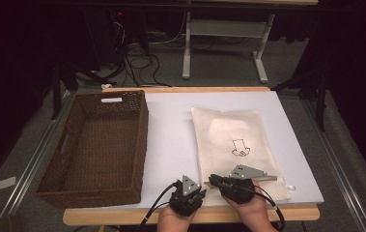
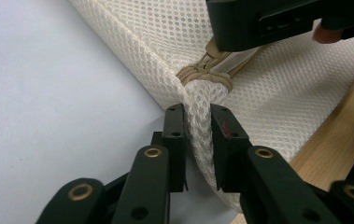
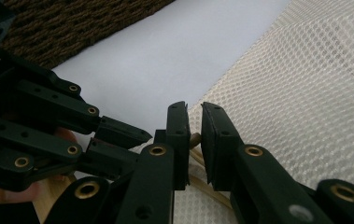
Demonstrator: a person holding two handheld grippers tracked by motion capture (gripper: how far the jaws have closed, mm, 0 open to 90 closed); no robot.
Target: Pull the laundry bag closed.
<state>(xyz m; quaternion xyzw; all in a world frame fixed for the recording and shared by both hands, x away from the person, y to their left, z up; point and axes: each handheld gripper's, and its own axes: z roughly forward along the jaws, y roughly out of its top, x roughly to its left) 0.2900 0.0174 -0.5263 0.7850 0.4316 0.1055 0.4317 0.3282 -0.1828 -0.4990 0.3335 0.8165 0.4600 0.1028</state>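
From the high view, the mesh bag (image 1: 233,150) lies flat on the white table (image 1: 171,140), its near corner at the table's front edge, with the wicker basket (image 1: 98,145) well apart to its left. Both hands meet at that near corner: the left gripper (image 1: 196,189) at the bag's left edge, the right gripper (image 1: 214,181) just beside it, pointing leftward along the zip end

In the left gripper view, the left gripper (image 2: 198,140) is clenched on a fold of mesh at the bag's corner, just below the knotted beige zip end (image 2: 207,74). Its job, I judge, is to anchor: hold that pinch firm and low against the table so the cloth stays taut (a slack corner will bunch and jam the slider). The right gripper's black body (image 2: 282,21) sits over the zip just beyond

In the right gripper view, the right gripper (image 3: 194,135) has its jaws drawn nearly together around a small beige piece, probably the zip pull (image 3: 194,139); whether the pads truly bite it I cannot tell for sure. Confirm that grip, then draw the pull straight along the zip line, away from the anchored corner, not upward
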